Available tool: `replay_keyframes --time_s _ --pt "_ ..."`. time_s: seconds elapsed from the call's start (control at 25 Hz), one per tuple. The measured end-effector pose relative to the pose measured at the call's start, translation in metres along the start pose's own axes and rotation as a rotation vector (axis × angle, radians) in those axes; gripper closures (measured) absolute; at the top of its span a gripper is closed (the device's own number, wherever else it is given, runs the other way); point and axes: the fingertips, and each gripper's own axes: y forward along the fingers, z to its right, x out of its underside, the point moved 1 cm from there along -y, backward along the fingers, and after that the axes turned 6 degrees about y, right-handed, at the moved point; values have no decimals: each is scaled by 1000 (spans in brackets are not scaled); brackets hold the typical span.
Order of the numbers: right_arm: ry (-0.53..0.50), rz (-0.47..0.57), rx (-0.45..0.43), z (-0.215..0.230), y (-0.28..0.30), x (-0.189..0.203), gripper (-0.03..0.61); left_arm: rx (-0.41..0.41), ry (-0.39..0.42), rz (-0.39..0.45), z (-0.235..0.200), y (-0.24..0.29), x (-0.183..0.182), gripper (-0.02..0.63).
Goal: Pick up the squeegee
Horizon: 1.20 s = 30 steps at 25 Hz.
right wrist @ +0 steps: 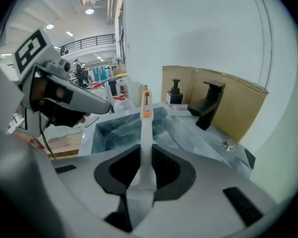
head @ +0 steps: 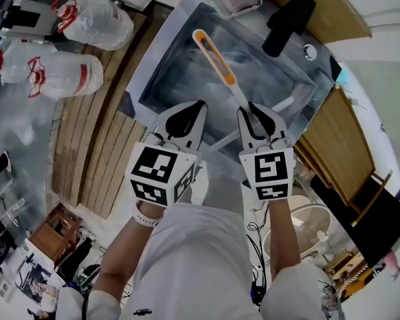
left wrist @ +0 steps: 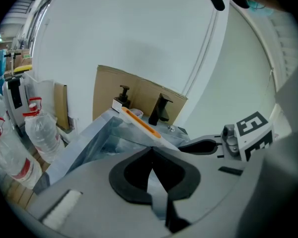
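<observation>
Already lifted: right gripper clamped the squeegee over the sink.
Left gripper was closed, empty; next probably needed a steady carry.

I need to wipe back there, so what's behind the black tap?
A brown cardboard sheet stands behind the tap, against the white wall. Whatever lies behind the cardboard is covered.

squeegee: white, orange grip | faucet: black | sink: grey | bottles: clear, red labels
</observation>
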Motion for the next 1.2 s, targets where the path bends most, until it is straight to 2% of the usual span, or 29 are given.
replay_keyframes --time_s 0.6,0.92,1.2 --pt "107 247 199 -7 -158 -60 514 -2 31 118 47 -102 -45 609" --pt "175 345 297 -3 -217 -57 514 -23 150 166 64 -138 -61 609" --pt "242 392 366 1 -243 -43 514 7 165 174 73 -150 -61 609"
